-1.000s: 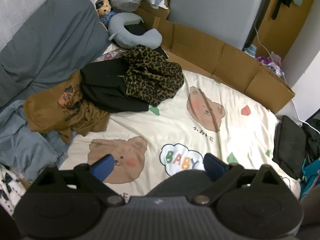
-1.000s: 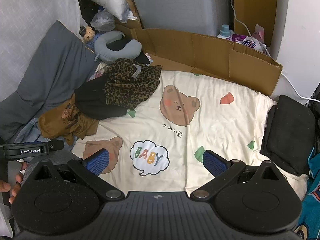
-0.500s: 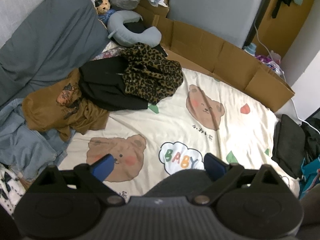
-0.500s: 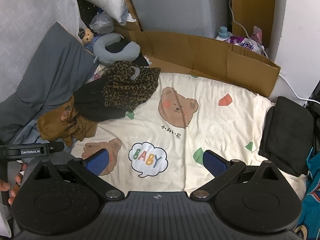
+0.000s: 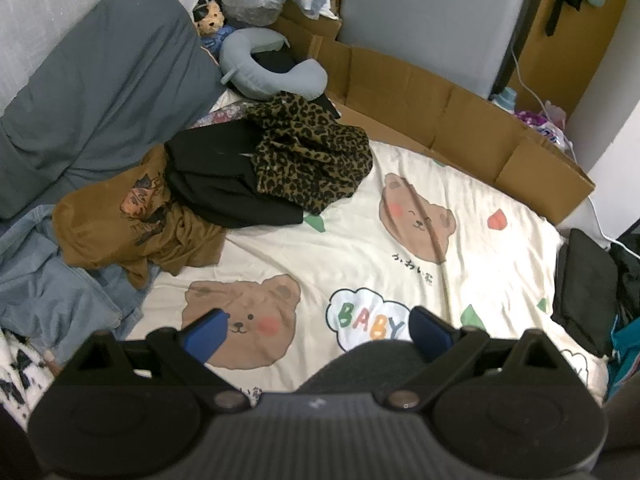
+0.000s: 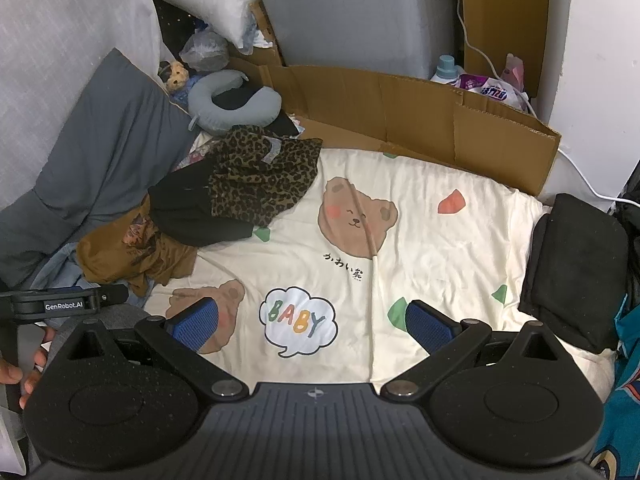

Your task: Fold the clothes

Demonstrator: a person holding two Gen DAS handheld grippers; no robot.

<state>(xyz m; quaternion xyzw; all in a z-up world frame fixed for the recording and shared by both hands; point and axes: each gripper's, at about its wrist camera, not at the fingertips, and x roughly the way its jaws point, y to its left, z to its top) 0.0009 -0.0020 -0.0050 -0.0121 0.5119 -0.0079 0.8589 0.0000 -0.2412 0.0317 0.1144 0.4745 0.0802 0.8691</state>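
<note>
from the left wrist view we see our left gripper (image 5: 316, 330) with its jaws spread wide and empty above the bear-print sheet (image 5: 360, 256). the clothes wait in a heap at the far left: a leopard-print garment (image 5: 312, 160) draped over a black garment (image 5: 224, 184), a brown shirt (image 5: 120, 224) beside it, and jeans (image 5: 52, 292) nearest us.

from the right wrist view our right gripper (image 6: 316, 324) also gapes wide, holding nothing. a folded black garment (image 6: 576, 268) lies at the sheet's right edge.
</note>
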